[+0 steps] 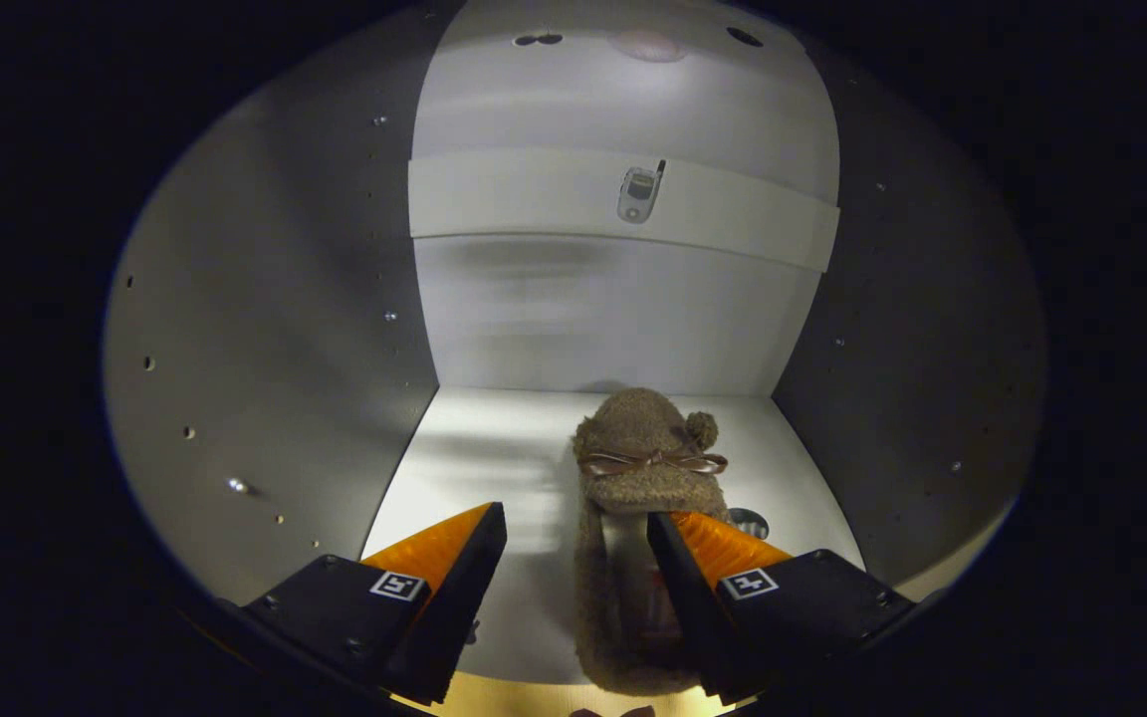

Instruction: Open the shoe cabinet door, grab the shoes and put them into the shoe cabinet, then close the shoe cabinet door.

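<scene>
Inside the cabinet (265, 329) a slipper (645, 468) lies, fingers (459, 546) seemingly apart.

Brown slipper (645, 453) — white cabinet (623, 299)

Pale grey side panels (265, 329) dotted with small peg holes stood on both sides. A white back wall (613, 319) carried a lighter horizontal band (534, 194), and light fell brightest on the white floor board (474, 448).

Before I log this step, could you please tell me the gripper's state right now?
Gripper: open, holding nothing; the slipper lies between its fingers inside the cabinet.
</scene>
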A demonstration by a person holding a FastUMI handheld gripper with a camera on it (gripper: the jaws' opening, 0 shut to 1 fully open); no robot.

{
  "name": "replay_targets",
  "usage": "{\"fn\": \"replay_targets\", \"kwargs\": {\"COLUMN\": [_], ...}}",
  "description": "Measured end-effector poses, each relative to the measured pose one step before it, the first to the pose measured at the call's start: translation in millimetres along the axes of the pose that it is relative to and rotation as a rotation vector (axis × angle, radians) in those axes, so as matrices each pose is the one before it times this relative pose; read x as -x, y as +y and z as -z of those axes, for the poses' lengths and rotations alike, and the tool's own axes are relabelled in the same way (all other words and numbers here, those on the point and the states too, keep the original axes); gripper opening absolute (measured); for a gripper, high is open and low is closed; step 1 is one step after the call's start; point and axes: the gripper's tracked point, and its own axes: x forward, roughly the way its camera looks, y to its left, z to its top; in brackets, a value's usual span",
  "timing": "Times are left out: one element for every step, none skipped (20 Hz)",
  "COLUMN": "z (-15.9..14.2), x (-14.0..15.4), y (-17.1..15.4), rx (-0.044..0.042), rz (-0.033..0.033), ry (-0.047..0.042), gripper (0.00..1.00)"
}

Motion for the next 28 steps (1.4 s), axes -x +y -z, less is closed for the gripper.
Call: {"fn": "replay_targets", "kwargs": {"z": [-1.07, -1.17, -1.20, -2.01, -1.84, -2.72, -3.38, -3.80, -4.86, -7.34, -7.60, -4.15, -4.49, -5.23, -6.32, -6.60, -6.20, -5.67, -5.84, -5.32, -4.92, -3.44, -2.35, -0.89, -0.20, -2.65, -1.83, -1.52], "x": [7.57, 6.48, 7.09, 7.31, 8.29, 8.28, 9.12, 9.35, 9.44, 10.23, 11.13, 12.35, 12.64, 12.93, 13.07, 13.01, 13.06, 15.30, 15.58, 13.60, 15.04, 14.85, 14.86, 15.42, 14.56, 14.10, 13.26, 12.49], "y": [-1.40, -1.49, -1.01, -3.04, -3.32, -1.39, -0.68, -0.84, -2.78, -3.34, -1.28, -2.00, -2.03, 0.08, -0.85, -1.54, -1.25, -1.19, -1.42, -2.18, -2.70, -2.65, -2.29, -3.10, -3.56, -4.59, -4.48, -4.82], "rx": [-0.01082, -0.01287, -0.01204, -0.00894, -0.00711, -0.01002, -0.01068, -0.00576, 0.00642, 0.01622, 0.02278, 0.02057, 0.01343, 0.00335, 0.00189, 0.00479, 0.00510, 0.00430, 0.00485, 0.00594, 0.00618, 0.00279, 0.00134, 0.00151, 0.00398, 0.01164, 0.01984, 0.02226], "rz": [-0.00674, -0.00509, -0.00885, -0.00438, -0.00354, -0.00823, -0.01189, -0.01098, -0.00059, 0.00180, -0.00693, 0.00094, -0.00197, 0.00087, -0.00003, -0.00075, 0.00042, 0.00001, 0.00113, 0.00227, 0.00381, 0.00499, 0.00127, 0.00470, 0.00181, 0.00705, 0.00222, 0.00521], "ry": [-0.00597, -0.00526, -0.00532, -0.00900, -0.00817, -0.01103, -0.01186, -0.01843, -0.02304, -0.03495, -0.03712, -0.03253, -0.02530, -0.03425, -0.03806, -0.03734, -0.03188, -0.02883, -0.03104, -0.03055, -0.03063, -0.02810, -0.01762, -0.01571, -0.01265, -0.01886, -0.01745, -0.01789], "gripper": [0.94, 0.95, 0.96, 0.96, 0.96, 0.97, 0.97, 0.97, 0.98, 0.98, 0.98, 0.98, 0.98, 0.98, 0.98, 0.98, 0.98, 0.98, 0.98, 0.98, 0.98, 0.98, 0.98, 0.98, 0.98, 0.98, 0.98, 0.98]}}
